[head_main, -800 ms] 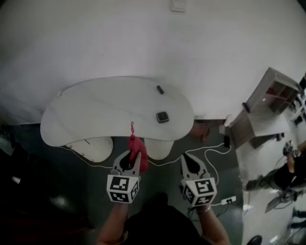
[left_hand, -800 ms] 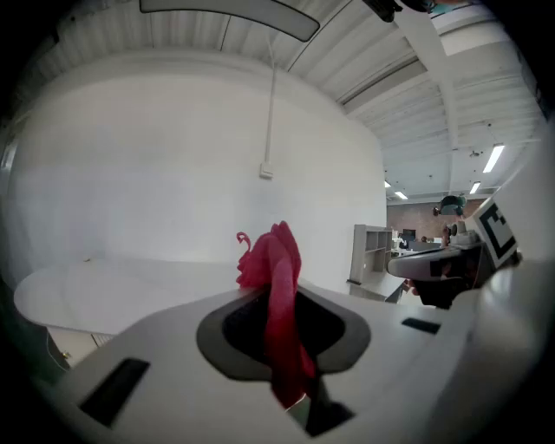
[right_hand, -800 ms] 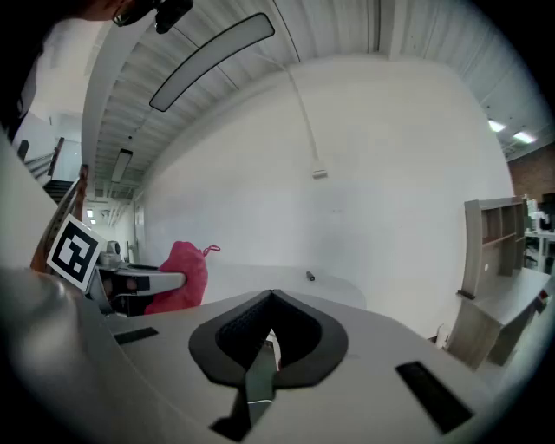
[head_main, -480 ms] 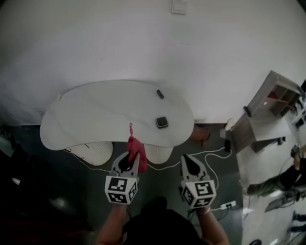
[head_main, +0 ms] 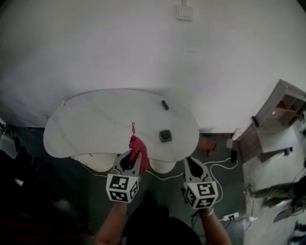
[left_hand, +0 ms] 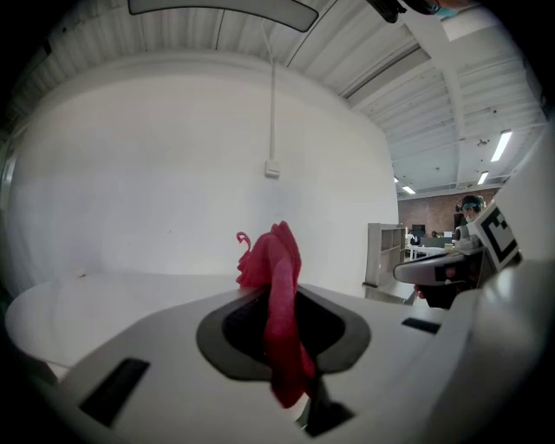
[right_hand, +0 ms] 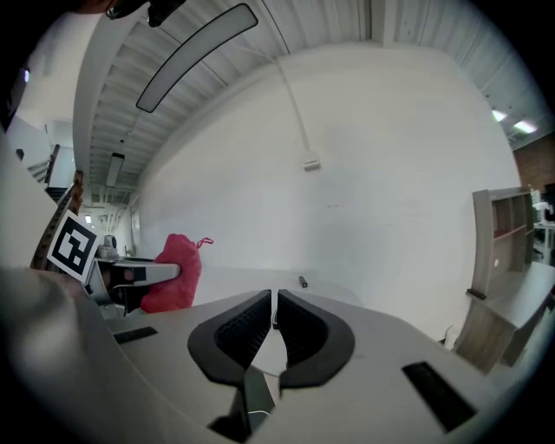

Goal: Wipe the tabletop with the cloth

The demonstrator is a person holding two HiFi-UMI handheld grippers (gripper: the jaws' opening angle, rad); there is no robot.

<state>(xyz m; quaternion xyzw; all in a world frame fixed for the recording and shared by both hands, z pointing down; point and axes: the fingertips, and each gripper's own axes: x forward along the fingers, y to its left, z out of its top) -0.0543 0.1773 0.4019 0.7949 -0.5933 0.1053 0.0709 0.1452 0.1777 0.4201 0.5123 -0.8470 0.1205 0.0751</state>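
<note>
Head view, working outward from the person: two forearms hold the grippers side by side, just short of the near edge of the desk (head_main: pixel 95 119). The left gripper (head_main: pixel 134 158) is clamped on the red cloth (head_main: pixel 137 146), which bunches up past the jaws with a thin loop sticking out (the left gripper view shows the fabric pinched right through and hanging below). The right gripper (head_main: pixel 191 162) carries nothing, its jaws pressed together with barely a slit between them.

Over the last moment the desk has slid lower in the head view, closer to the grippers, and the wall switch (head_main: pixel 183 12) has come down with it. The grippers sit much as they did. I take it the person is closing in on the desk. The cloth's tip lines up over the near edge, but no view shows it pressed on the top, so wiping looks not yet begun.

On the desk lie a small dark square thing (head_main: pixel 166 135) and, farther back, a small dark stick-like thing (head_main: pixel 164 104); both would be in a wipe's way. Under the desk sit two pale ribbed rounded things (head_main: pixel 98 161), stools or bins, I cannot tell. Far right, an open shelf unit (head_main: pixel 279 115) has compartments whose contents are too small to name.
</note>
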